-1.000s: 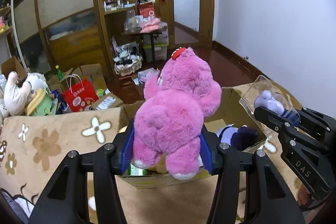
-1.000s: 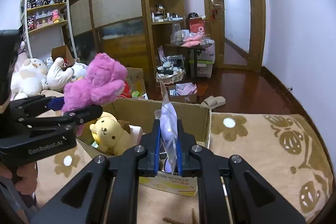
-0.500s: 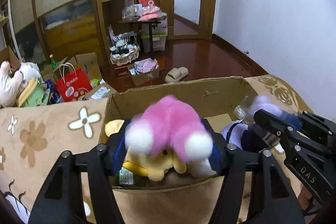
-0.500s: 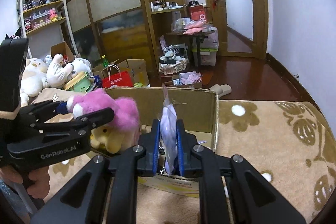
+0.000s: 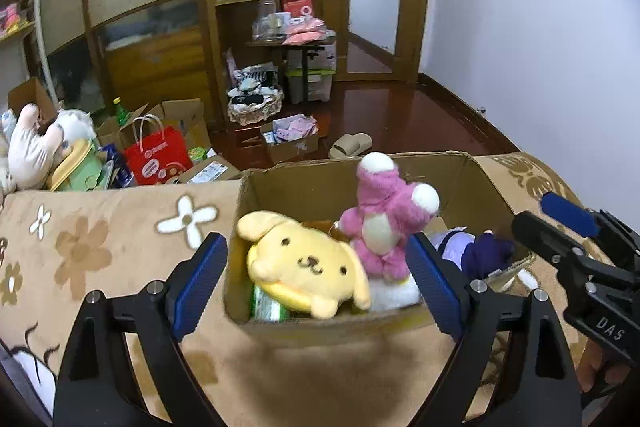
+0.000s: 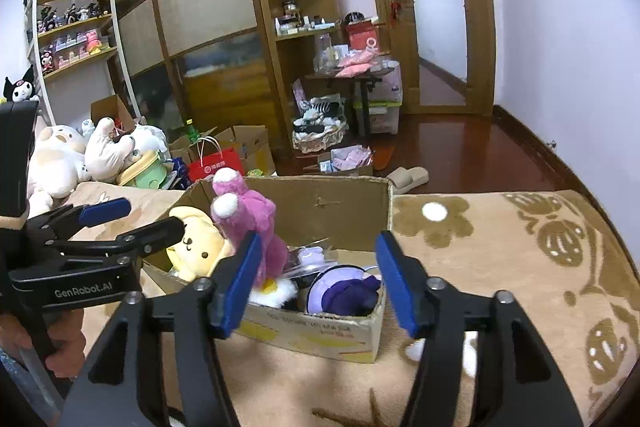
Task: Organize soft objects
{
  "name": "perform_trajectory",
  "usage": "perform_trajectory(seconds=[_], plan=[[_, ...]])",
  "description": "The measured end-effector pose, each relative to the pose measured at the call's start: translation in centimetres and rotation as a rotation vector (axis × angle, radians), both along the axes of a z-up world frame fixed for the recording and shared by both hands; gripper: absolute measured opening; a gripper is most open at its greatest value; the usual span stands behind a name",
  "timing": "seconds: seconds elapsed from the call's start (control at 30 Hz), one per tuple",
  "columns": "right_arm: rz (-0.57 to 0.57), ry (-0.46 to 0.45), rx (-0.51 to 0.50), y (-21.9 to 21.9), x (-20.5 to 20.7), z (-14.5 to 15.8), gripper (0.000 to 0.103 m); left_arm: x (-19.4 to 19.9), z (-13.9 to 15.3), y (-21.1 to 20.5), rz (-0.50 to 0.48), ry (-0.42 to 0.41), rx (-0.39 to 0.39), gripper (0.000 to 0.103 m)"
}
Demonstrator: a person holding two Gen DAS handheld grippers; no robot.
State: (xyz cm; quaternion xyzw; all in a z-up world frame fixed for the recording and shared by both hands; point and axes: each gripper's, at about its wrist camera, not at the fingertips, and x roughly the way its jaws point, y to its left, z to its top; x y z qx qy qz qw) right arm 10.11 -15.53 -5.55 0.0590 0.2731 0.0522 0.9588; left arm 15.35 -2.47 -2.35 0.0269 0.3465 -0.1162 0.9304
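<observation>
Left wrist view: yellow dog plush [image 5: 306, 265] face-up in cardboard box [image 5: 476, 179], pink plush [image 5: 386, 217] upside down beyond left gripper [image 5: 318, 277] fingers. Right wrist view alone shows bagged purple plush [image 6: 340, 287] in box between right gripper [image 6: 316, 277] fingers. Both grippers tilt down over box, jaws just opened, wide apart, nothing clamped.
</observation>
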Motion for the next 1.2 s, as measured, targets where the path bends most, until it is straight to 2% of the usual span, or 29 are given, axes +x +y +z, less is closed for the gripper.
perform_trajectory(seconds=[0.1,0.17,0.23,0.37,0.5,0.57,0.8,0.93,1.2], plan=[[-0.007,-0.018,-0.003,0.0,-1.2,0.8,0.071,-1.1,0.6,0.7,0.014,-0.005,0.001,0.091],[-0.016,-0.034,-0.001,-0.1,-2.1,1.6,0.082,-2.2,1.1,1.2,0.022,-0.015,0.005,0.092],[-0.023,-0.052,0.003,0.0,-3.0,2.2,0.084,-3.2,1.7,1.6,0.034,-0.039,0.018,0.101],[-0.041,-0.092,-0.013,0.3,-5.0,3.7,0.092,-5.0,2.6,2.1,0.041,-0.086,0.059,0.101],[-0.047,-0.119,-0.025,0.7,-6.9,4.7,0.094,-7.0,3.6,3.0,0.056,-0.110,0.071,0.101],[-0.053,-0.136,-0.033,0.8,-7.9,5.3,0.103,-7.7,4.1,3.4,0.052,-0.114,0.065,0.101],[-0.063,-0.176,-0.049,1.1,-11.5,6.9,0.103,-11.5,6.4,6.0,0.099,-0.162,0.021,0.101],[-0.075,-0.189,-0.054,1.4,-13.1,7.3,0.103,-13.7,7.2,6.8,0.115,-0.201,0.028,0.101],[-0.110,-0.204,-0.094,2.1,-15.1,6.9,0.103,-16.5,7.8,7.2,0.093,-0.253,0.001,0.101]])
